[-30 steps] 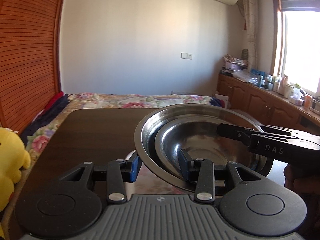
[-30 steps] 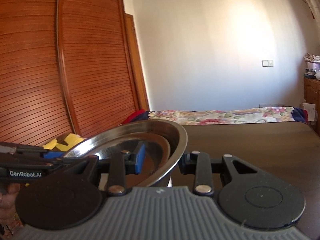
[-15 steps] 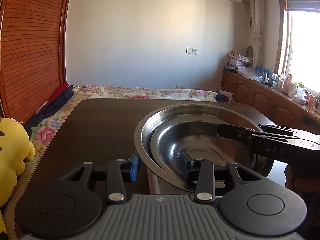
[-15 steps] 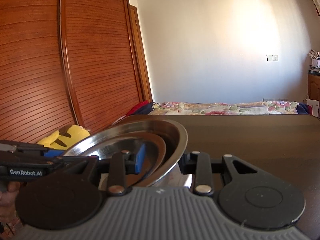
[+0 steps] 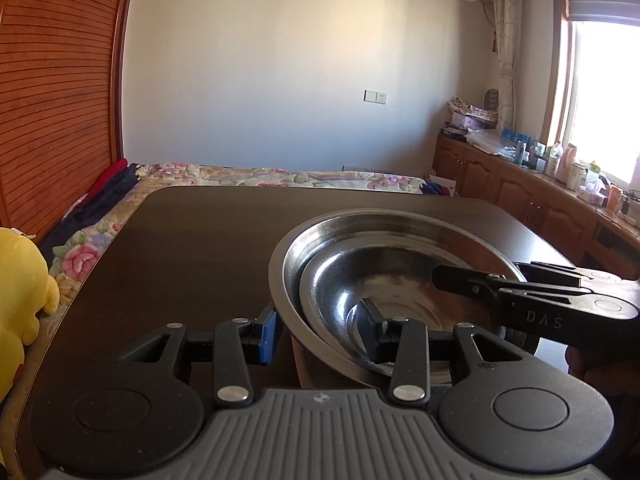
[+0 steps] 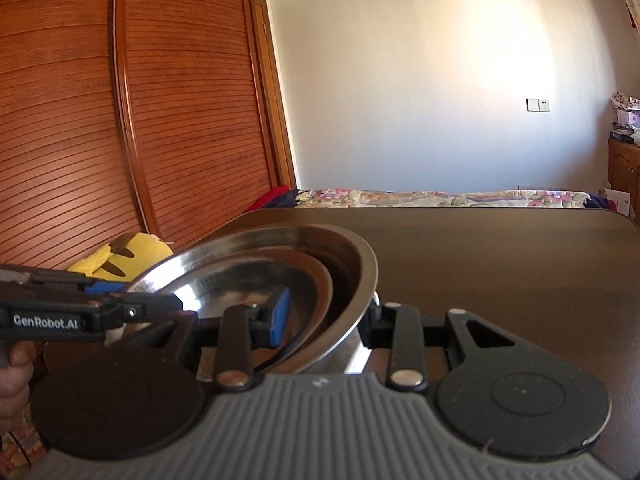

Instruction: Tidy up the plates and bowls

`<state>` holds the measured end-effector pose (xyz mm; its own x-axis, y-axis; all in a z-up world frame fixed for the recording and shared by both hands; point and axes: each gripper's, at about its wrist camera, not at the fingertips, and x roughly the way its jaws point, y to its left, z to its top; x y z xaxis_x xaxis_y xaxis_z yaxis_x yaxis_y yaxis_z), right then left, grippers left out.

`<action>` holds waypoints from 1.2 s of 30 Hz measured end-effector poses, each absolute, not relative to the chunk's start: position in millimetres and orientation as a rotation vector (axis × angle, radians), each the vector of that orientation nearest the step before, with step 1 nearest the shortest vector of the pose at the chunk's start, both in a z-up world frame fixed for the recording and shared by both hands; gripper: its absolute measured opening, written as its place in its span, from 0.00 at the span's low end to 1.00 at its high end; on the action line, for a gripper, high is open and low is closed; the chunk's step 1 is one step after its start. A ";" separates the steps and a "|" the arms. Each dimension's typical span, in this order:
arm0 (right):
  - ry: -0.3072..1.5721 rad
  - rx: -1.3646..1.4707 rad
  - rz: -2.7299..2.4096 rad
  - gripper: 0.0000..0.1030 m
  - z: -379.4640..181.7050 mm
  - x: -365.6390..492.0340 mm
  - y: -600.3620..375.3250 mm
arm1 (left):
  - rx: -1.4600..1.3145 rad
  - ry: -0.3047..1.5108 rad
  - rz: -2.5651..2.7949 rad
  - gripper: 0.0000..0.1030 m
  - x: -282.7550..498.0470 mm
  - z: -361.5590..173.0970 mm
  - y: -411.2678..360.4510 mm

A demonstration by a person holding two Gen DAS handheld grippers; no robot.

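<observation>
A large steel bowl (image 5: 400, 218) with a smaller steel bowl (image 5: 332, 280) nested in it hangs tilted just above the dark table (image 5: 192, 240). My left gripper (image 5: 320, 334) is shut across their near rim, blue pad outside and black finger inside. In the right wrist view my right gripper (image 6: 328, 318) clamps the opposite rim of the large bowl (image 6: 360, 264), blue pad inside. Its fingers (image 5: 460, 282) reach in from the right in the left wrist view. Something pale and shiny (image 6: 356, 356) shows under the bowls; I cannot tell what.
A yellow plush toy (image 5: 20, 280) sits off the table's left edge. A floral bed (image 5: 280, 176) lies behind the table, a slatted wooden wardrobe (image 6: 120, 120) to the left, and cluttered cabinets (image 5: 540, 208) under the window on the right. Hands (image 6: 16, 368) grip both handles.
Both grippers have come down with the bowls, so more tabletop shows in both views. The grips on the rims are the same.
</observation>
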<state>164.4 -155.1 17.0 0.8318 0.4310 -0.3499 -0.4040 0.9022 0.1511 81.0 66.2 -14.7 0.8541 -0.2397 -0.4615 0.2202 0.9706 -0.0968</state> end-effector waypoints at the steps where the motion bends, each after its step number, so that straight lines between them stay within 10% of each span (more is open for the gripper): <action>1: 0.389 0.071 0.441 0.36 16.5 164.6 -155.1 | -0.037 0.487 -0.243 0.42 80.4 -14.8 65.7; 13: 0.388 0.064 0.447 0.37 15.0 165.6 -154.3 | -0.015 0.475 -0.228 0.42 81.3 -18.8 63.7; 23: 0.377 0.046 0.427 0.70 14.3 162.2 -153.3 | -0.019 0.467 -0.200 0.66 82.5 -17.9 65.8; 36: 0.317 0.051 0.369 0.88 29.6 145.6 -171.2 | -0.024 0.443 -0.176 0.86 75.6 -11.2 65.6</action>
